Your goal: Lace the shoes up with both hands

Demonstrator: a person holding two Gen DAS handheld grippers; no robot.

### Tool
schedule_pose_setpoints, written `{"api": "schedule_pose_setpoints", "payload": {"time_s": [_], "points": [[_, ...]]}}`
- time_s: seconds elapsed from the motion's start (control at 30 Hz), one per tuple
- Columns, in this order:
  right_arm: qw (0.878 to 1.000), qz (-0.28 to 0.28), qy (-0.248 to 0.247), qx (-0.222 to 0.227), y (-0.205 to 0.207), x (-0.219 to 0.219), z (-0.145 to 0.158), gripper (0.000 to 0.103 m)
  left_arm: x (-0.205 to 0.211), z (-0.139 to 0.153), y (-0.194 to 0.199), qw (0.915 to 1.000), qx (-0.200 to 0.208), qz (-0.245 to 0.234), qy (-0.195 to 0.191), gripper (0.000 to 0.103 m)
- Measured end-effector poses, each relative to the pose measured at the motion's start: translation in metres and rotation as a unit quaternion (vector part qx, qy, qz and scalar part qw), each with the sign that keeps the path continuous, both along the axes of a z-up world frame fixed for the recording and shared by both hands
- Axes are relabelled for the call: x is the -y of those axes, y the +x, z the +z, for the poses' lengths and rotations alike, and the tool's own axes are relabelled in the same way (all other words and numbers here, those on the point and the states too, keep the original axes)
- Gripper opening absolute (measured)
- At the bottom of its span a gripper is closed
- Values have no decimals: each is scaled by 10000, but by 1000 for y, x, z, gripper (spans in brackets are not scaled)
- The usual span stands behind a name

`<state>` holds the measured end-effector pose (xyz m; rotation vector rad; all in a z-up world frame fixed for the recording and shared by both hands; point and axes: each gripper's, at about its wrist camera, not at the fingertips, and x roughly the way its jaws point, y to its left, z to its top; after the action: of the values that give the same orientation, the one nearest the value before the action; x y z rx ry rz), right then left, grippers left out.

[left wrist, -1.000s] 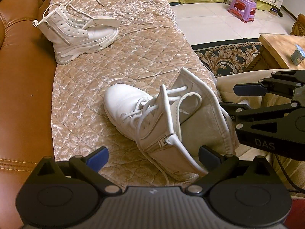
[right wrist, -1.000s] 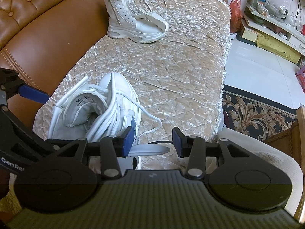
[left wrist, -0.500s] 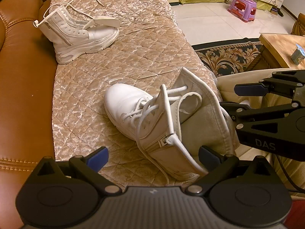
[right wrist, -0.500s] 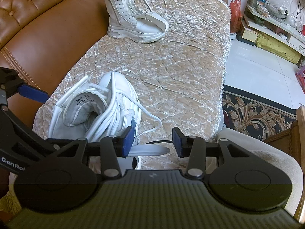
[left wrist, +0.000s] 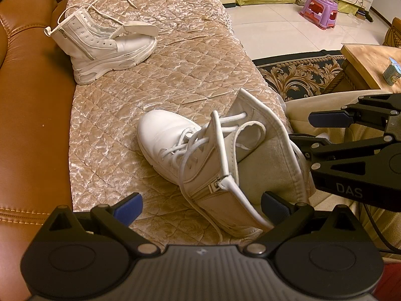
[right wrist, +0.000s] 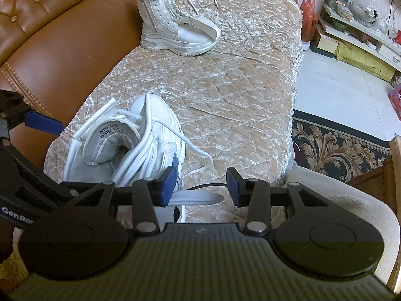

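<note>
A white high-top boot (left wrist: 175,148) lies on its side on the quilted beige sofa cover, toe away from me, its shaft wide open and its white laces (left wrist: 198,148) loosely threaded. It also shows in the right wrist view (right wrist: 130,148). My left gripper (left wrist: 200,204) is open and empty, its jaws either side of the boot's shaft. My right gripper (right wrist: 200,188) is open and empty beside the boot; a loose lace end (right wrist: 200,155) lies just beyond it. A second white boot (left wrist: 100,45) stands upright far back, its laces loose.
The brown leather sofa (left wrist: 30,115) rises on the left. The quilted cover (left wrist: 175,57) ends at the sofa's right edge, above a patterned rug (left wrist: 300,75) and white tiled floor. A wooden table (left wrist: 371,65) and a purple stool (left wrist: 323,7) stand to the right.
</note>
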<state>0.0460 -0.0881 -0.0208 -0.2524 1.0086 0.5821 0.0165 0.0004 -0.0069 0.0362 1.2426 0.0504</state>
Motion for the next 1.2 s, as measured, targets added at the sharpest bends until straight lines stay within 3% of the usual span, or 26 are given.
{"api": "schedule_pose_setpoints", "payload": {"time_s": [0.63,0.83,1.03,1.13,1.2], "points": [[10000,-22,31,-22,-1,2,1,51,1,1,-1,10000,19,-11,29,103],[9942,638,629,597,-5,16,17,51,-5,6,-4,9999,98,-81,34,103],[9743,1506,1108,1257,-11,26,35,51,-9,14,-7,9995,214,-215,-128,103],[9472,2636,617,1719,-23,9,38,50,-9,16,-9,9992,239,-280,-139,103],[9209,3268,216,2114,-34,-4,36,50,-10,16,-11,9990,234,-343,-134,103]]}}
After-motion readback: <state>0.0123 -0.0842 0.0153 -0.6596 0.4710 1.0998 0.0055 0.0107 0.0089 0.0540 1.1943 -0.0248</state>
